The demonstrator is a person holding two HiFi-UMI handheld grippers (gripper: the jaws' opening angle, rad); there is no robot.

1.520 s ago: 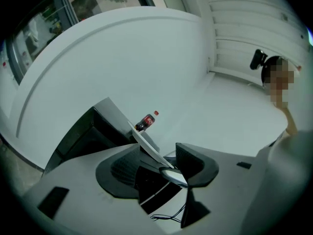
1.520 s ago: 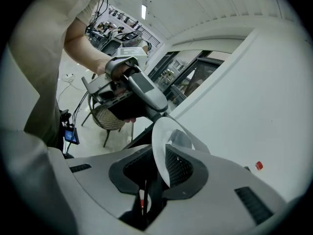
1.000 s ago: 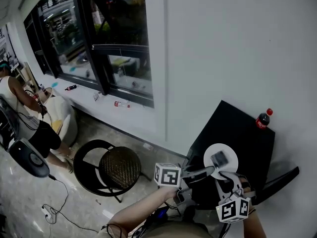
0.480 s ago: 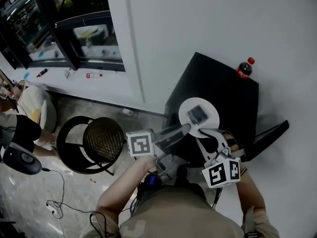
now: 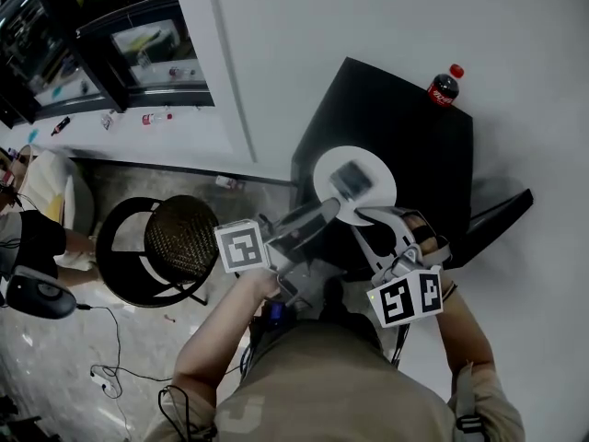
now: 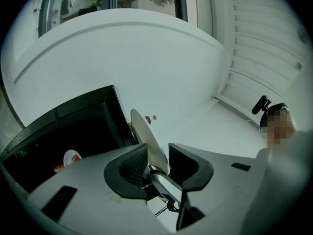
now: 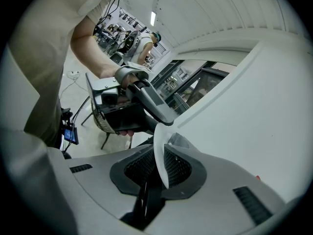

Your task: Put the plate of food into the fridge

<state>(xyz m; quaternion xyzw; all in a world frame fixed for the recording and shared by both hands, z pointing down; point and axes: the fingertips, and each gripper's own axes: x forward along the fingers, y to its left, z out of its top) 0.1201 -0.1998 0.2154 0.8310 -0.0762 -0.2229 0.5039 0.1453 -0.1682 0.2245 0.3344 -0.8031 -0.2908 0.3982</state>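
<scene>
A white wall (image 5: 386, 17) backs a low black fridge (image 5: 405, 122), with a cola bottle (image 5: 443, 87) at its far corner. The plate (image 5: 379, 178), carrying the food (image 5: 347, 180), sits over the fridge top near the front edge. It cannot be told whether it rests there. The left gripper (image 5: 329, 214) and right gripper (image 5: 366, 214) each clamp the near rim, side by side. Both sets of jaws have just been closing with the rim between the pads. Two grip points probably keep the plate level, so the food stays put. The plate is not yet inside.
</scene>
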